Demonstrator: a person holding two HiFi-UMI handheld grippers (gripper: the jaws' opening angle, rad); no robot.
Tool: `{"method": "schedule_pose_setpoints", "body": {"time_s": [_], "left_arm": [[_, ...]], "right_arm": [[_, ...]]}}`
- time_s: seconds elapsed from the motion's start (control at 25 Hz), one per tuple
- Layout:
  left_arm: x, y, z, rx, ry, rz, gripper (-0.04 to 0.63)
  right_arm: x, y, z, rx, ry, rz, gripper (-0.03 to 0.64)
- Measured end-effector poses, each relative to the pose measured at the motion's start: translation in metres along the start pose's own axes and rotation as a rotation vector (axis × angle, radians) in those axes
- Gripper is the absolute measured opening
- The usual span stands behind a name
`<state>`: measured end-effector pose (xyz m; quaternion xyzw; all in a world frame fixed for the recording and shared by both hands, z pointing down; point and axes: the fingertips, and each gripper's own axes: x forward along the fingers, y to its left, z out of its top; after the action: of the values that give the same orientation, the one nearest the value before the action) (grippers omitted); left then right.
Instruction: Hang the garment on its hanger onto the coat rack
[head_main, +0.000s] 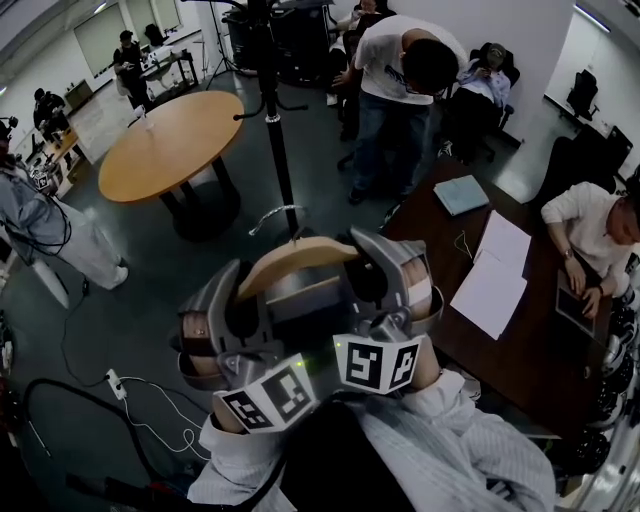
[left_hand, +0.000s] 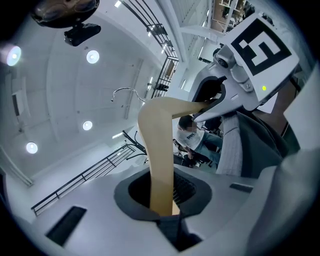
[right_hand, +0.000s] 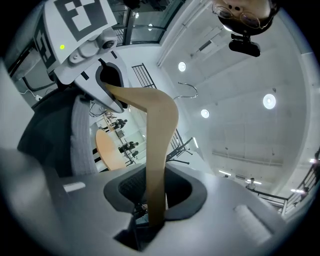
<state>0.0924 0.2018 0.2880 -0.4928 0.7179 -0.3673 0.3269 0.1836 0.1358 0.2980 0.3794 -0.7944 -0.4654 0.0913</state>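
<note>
A wooden hanger (head_main: 300, 255) with a metal hook (head_main: 275, 215) is held level between both grippers, close to my chest. My left gripper (head_main: 245, 292) is shut on the hanger's left arm (left_hand: 159, 150), and my right gripper (head_main: 365, 268) is shut on its right arm (right_hand: 157, 145). In each gripper view the wood runs straight up out of the closed jaws, at the left gripper (left_hand: 162, 200) and the right gripper (right_hand: 155, 205). Dark cloth (head_main: 330, 465) hangs below the hanger between my sleeves; I cannot make out its shape. The black coat rack (head_main: 281, 160) stands just beyond the hook, apart from it.
A round wooden table (head_main: 170, 145) stands left of the rack. A dark desk (head_main: 520, 345) with papers (head_main: 495, 275) lies at the right, with a seated person (head_main: 590, 225) at it. Another person (head_main: 400, 80) stands behind the rack. Cables and a power strip (head_main: 115, 383) lie on the floor at the left.
</note>
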Motion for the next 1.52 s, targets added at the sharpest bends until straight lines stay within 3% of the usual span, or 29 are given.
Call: {"method": "schedule_pose_setpoints", "body": {"time_s": [0.36, 0.68, 0.96, 1.36, 1.52], "left_arm": [[-0.009, -0.011, -0.002, 0.008, 0.052, 0.013, 0.046], [0.017, -0.014, -0.025, -0.015, 0.059, -0.008, 0.044], [0.088, 0.004, -0.070, -0.021, -0.006, -0.043, 0.044], [0.199, 0.057, -0.134, -0.014, -0.175, -0.103, 0.044], [0.236, 0.065, -0.152, -0.010, -0.212, -0.125, 0.044]], "right_arm": [[-0.005, 0.009, -0.007, 0.025, -0.032, 0.045, 0.078], [0.023, 0.024, -0.013, 0.014, -0.008, 0.066, 0.078], [0.100, 0.043, -0.013, -0.007, 0.044, 0.013, 0.078], [0.218, 0.059, 0.008, -0.043, 0.147, -0.132, 0.078], [0.255, 0.068, 0.005, -0.043, 0.196, -0.144, 0.078]]}}
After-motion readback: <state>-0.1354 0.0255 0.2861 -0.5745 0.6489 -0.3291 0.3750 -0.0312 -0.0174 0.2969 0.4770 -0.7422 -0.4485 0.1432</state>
